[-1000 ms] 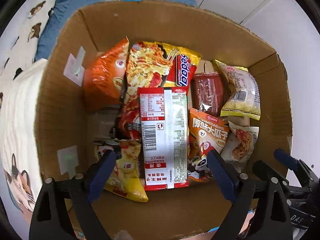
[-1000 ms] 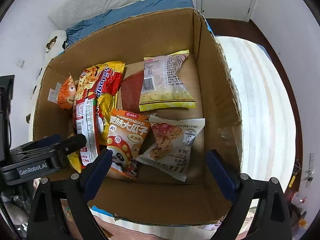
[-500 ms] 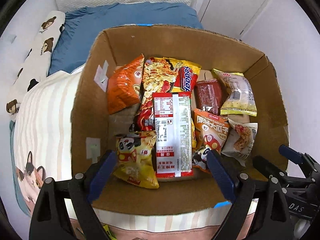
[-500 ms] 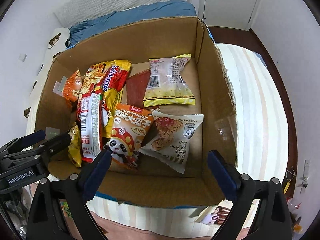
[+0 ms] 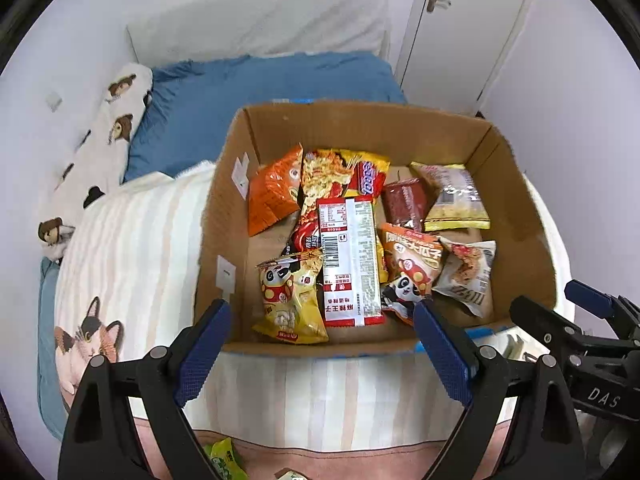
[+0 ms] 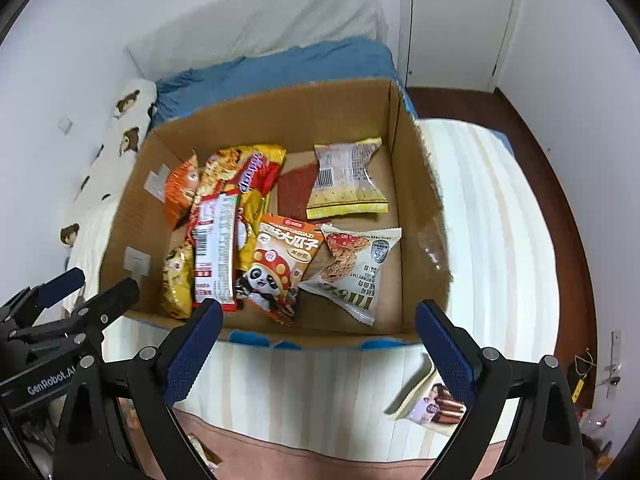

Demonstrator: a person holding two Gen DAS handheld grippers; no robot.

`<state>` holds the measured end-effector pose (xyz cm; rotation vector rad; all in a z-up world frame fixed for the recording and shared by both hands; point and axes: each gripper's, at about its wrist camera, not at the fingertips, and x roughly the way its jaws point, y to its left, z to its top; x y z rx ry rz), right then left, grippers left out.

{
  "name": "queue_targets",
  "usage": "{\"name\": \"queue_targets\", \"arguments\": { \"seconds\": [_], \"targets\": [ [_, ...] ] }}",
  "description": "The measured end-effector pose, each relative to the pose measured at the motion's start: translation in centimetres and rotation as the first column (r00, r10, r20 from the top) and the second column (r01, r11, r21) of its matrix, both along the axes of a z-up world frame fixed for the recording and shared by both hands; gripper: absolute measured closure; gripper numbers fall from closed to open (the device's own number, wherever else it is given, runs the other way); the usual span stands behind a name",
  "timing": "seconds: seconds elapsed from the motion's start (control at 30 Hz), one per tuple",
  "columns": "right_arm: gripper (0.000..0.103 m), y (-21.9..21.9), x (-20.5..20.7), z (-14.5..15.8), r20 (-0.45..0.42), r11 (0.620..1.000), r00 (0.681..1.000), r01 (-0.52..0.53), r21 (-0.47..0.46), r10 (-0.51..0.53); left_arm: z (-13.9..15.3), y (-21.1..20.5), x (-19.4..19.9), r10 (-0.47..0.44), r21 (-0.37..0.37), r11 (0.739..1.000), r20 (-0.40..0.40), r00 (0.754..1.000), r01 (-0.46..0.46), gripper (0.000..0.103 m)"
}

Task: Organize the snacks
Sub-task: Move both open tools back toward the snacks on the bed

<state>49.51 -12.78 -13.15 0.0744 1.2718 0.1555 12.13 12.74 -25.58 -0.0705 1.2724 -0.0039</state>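
An open cardboard box (image 5: 224, 216) (image 6: 420, 200) sits on a striped bed and holds several snack packets. Among them are a red-and-white noodle pack (image 5: 350, 260) (image 6: 214, 252), a yellow panda bag (image 5: 290, 296), an orange panda seed bag (image 6: 280, 264) (image 5: 410, 268), a white oat biscuit pack (image 6: 356, 268) (image 5: 466, 272) and a yellow-edged clear pack (image 6: 346, 184). My left gripper (image 5: 322, 350) hovers above the box's near wall, open and empty. My right gripper (image 6: 318, 348) hangs open and empty over the same near edge. Each gripper shows at the side of the other's view.
A blue pillow (image 5: 260, 92) and a bear-print pillow (image 5: 108, 140) lie behind the box. A small packet with a picture (image 6: 432, 404) lies on the striped cover (image 6: 492, 240) near my right gripper. A green packet (image 5: 224, 456) peeks out below. White doors (image 6: 452, 20) stand at the back.
Both grippers have risen and pulled back from inside the box, so the whole box and the bed around it now show. The snacks lie as before. The jaws stay wide.
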Motion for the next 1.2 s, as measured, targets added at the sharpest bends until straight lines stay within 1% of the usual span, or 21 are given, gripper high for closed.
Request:
{"name": "queue_targets", "arguments": {
  "seconds": [0.17, 0.23, 0.3, 0.53, 0.67, 0.83, 0.93, 1.03, 1.1, 1.13, 1.2],
  "targets": [
    [0.004, -0.4, -2.5, 2.5, 0.064, 1.000, 0.998, -0.004, 0.012, 0.003, 2.9, -0.2, -2.6, -0.012, 0.015, 1.000, 0.077, 0.997, 0.011, 0.010],
    [0.004, -0.4, -3.6, 3.5, 0.092, 1.000, 0.996, -0.016, 0.000, 0.016, 3.7, -0.3, -3.5, -0.017, 0.025, 1.000, 0.097, 0.995, 0.015, 0.010],
    [0.004, -0.5, -4.7, 4.4, 0.109, 1.000, 0.994, -0.019, 0.010, 0.018, 4.6, -0.3, -4.5, -0.022, 0.023, 1.000, 0.121, 0.992, 0.020, 0.010],
    [0.004, -0.7, -8.0, 7.5, 0.175, 0.999, 0.984, -0.032, 0.025, 0.027, 7.3, -0.3, -7.3, -0.018, 0.005, 1.000, 0.177, 0.984, 0.018, 0.010],
    [0.004, -1.0, -9.8, 9.0, 0.203, 0.998, 0.979, -0.031, 0.049, 0.021, 8.9, -0.5, -8.8, -0.021, 0.012, 1.000, 0.215, 0.976, 0.019, 0.010],
    [0.004, -1.7, -12.2, 10.2, 0.221, 0.996, 0.975, -0.014, 0.090, -0.006, 9.4, -0.3, -10.7, -0.006, -0.005, 1.000, 0.222, 0.975, 0.008, 0.010],
    [0.004, -2.1, -13.3, 9.3, 0.179, 0.992, 0.984, -0.002, 0.125, -0.021, 8.7, 0.0, -12.1, 0.006, -0.006, 1.000, 0.198, 0.980, -0.005, 0.010],
    [0.004, -2.7, -14.9, 6.9, 0.081, 0.984, 0.996, 0.016, 0.180, -0.031, 6.9, 0.8, -13.8, 0.022, 0.006, 1.000, 0.149, 0.989, -0.023, 0.010],
    [0.004, -3.4, -16.4, 4.0, -0.007, 0.977, 0.999, 0.050, 0.210, -0.050, 5.0, 1.4, -15.2, 0.036, 0.017, 0.999, 0.097, 0.995, -0.037, 0.010],
    [0.004, -3.7, -17.0, 2.7, -0.042, 0.976, 0.997, 0.067, 0.209, -0.060, 3.7, 1.9, -16.0, 0.050, 0.025, 0.998, 0.063, 0.997, -0.052, 0.010],
    [0.004, -5.2, -18.1, -0.5, -0.133, 0.966, 0.985, 0.141, 0.217, -0.114, 1.7, 3.0, -17.2, 0.080, 0.042, 0.996, 0.007, 0.997, -0.080, 0.010]
  ]
}}
